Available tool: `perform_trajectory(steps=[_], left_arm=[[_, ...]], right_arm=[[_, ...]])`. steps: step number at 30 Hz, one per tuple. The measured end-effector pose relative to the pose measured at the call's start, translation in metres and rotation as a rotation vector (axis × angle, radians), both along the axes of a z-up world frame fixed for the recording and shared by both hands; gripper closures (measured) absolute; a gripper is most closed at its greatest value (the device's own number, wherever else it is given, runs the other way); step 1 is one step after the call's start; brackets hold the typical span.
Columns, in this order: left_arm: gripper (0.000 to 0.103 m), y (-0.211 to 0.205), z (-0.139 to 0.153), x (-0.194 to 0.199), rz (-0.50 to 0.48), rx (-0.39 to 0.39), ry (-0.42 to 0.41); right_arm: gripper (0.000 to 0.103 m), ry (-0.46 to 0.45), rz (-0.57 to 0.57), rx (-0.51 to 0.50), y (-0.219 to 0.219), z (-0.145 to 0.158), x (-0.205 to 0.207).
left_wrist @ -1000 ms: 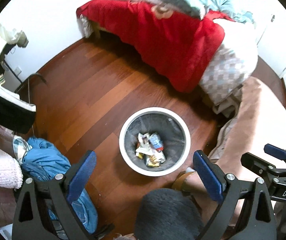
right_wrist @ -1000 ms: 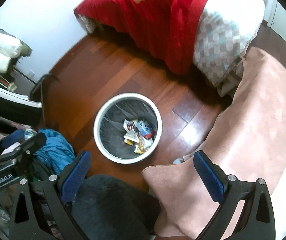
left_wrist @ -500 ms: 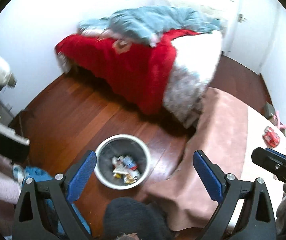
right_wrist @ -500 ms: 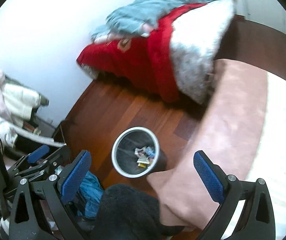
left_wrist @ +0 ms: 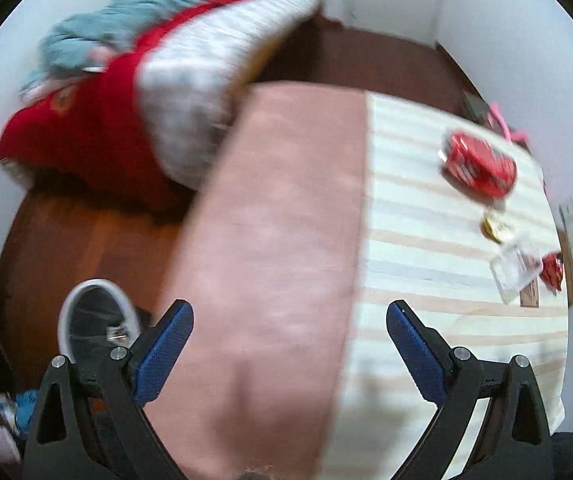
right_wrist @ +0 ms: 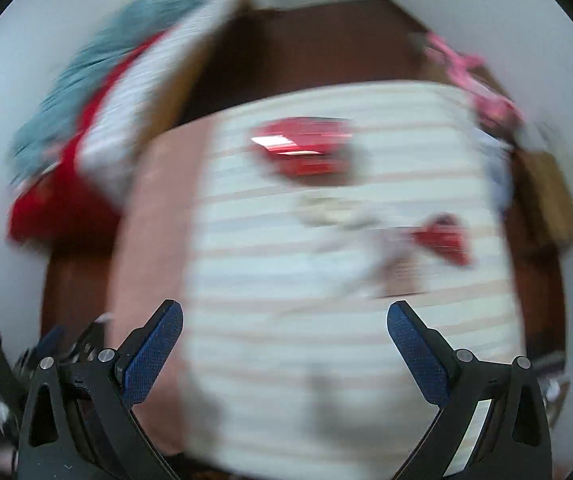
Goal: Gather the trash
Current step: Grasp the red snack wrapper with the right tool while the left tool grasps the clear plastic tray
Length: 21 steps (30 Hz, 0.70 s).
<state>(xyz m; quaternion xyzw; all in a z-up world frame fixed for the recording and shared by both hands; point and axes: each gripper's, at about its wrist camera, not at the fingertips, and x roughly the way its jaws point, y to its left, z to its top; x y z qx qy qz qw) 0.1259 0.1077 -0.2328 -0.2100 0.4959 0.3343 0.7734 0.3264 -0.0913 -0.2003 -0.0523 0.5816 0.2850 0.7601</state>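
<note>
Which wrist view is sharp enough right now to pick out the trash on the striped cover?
Left wrist view: mildly blurred, but the red wrapper and clear wrapper are readable. Right wrist view: heavy motion smear, the red wrapper only a streak; fisheye bends both.

A large wrapper (left_wrist: 478, 166) is lying on the worktop (left_wrist: 426, 240) towards its far right. Nearer along that right side, smaller wrappers (left_wrist: 520, 268) are lying close together. The bin (left_wrist: 68, 316) is standing on the floor (left_wrist: 66, 236) left of the worktop, with the bed (left_wrist: 126, 112) sitting behind it.
</note>
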Motion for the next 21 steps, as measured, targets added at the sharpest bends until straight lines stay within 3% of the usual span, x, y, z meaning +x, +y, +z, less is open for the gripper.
perform_trajectory(steps=[1, 3, 9, 17, 19, 20, 21], left_arm=[[0.004, -0.005, -0.006, 0.012, -0.011, -0.012, 0.007], [0.004, -0.013, -0.019, 0.043, -0.046, -0.07, 0.013], [0.004, -0.048, -0.033, 0.115, -0.151, -0.202, -0.022], [0.008, -0.078, -0.062, 0.191, -0.231, -0.315, 0.015], [0.044, -0.082, -0.068, 0.199, -0.239, -0.3, 0.031], [0.045, -0.084, -0.068, 0.2, -0.234, -0.273, 0.043], [0.065, -0.085, -0.066, 0.202, -0.238, -0.262, 0.027]], right_arm=[[0.007, 0.007, -0.03, -0.011, -0.011, -0.011, 0.019], [0.026, 0.024, -0.072, -0.04, -0.025, -0.031, 0.05], [0.034, 0.082, -0.109, -0.02, -0.037, -0.077, 0.1], [0.046, 0.145, -0.124, 0.016, -0.046, -0.105, 0.114], [0.046, 0.148, -0.127, 0.024, -0.047, -0.106, 0.116], [0.046, 0.148, -0.129, 0.021, -0.048, -0.106, 0.116], [0.046, 0.145, -0.129, 0.018, -0.048, -0.105, 0.117]])
